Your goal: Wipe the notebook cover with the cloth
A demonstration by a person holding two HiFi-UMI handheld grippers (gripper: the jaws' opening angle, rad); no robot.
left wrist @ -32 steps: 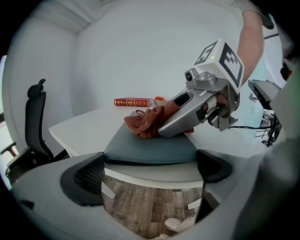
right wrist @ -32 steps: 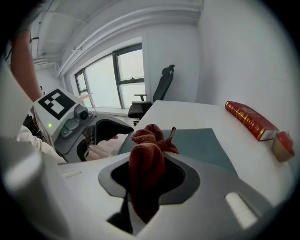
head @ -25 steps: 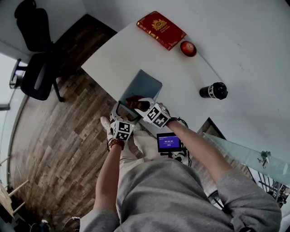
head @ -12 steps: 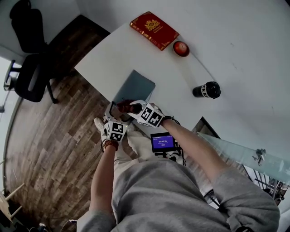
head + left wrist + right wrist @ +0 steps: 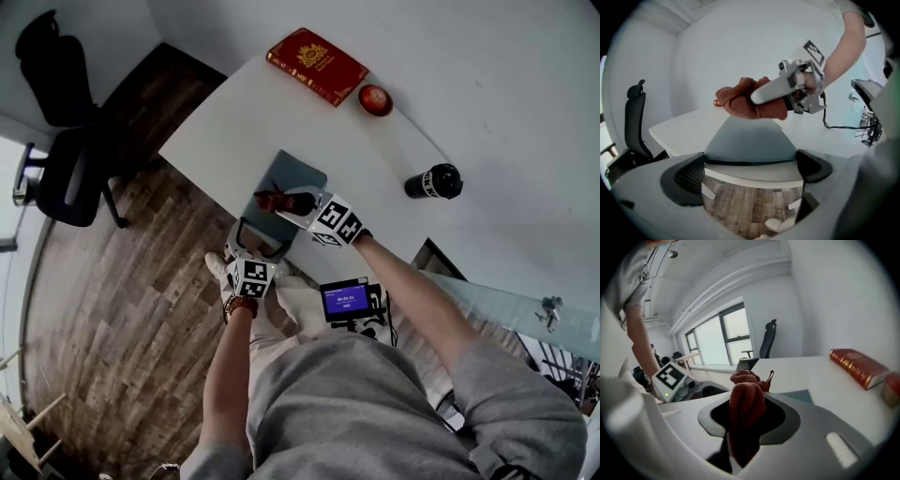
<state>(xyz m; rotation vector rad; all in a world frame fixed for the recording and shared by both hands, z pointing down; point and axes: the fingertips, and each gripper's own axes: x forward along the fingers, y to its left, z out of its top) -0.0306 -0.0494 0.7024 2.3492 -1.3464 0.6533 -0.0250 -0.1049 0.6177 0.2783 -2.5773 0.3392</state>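
**Status: notebook braced, cloth held over the cover**

Left of the tabletop (image 5: 487,103), a black office chair (image 5: 66,141) stands on the wood floor (image 5: 122,309). Your left gripper (image 5: 260,240) reaches the tabletop's near edge; its jaws stand wide apart and are set against the two near corners of the notebook (image 5: 298,176), so they hold its near end.

The notebook lies flat with its grey-blue cover up; its short near end sits at the tabletop's near edge, not far from the left corner, and its length runs away from you.

Your right gripper (image 5: 292,203) comes in from the right; its jaws are closed on the cloth (image 5: 273,200), a bunched red-brown piece that sticks out past the jaw tips. The cloth is over the middle of the cover; the views do not show whether it touches the cover or sits just above it.

A red book (image 5: 316,64) with a gold crest lies at the tabletop's far left corner. A small round red object (image 5: 375,99) sits just beside the book's right end. A black cylinder (image 5: 436,181) with a pale band lies further right, well apart from the notebook.
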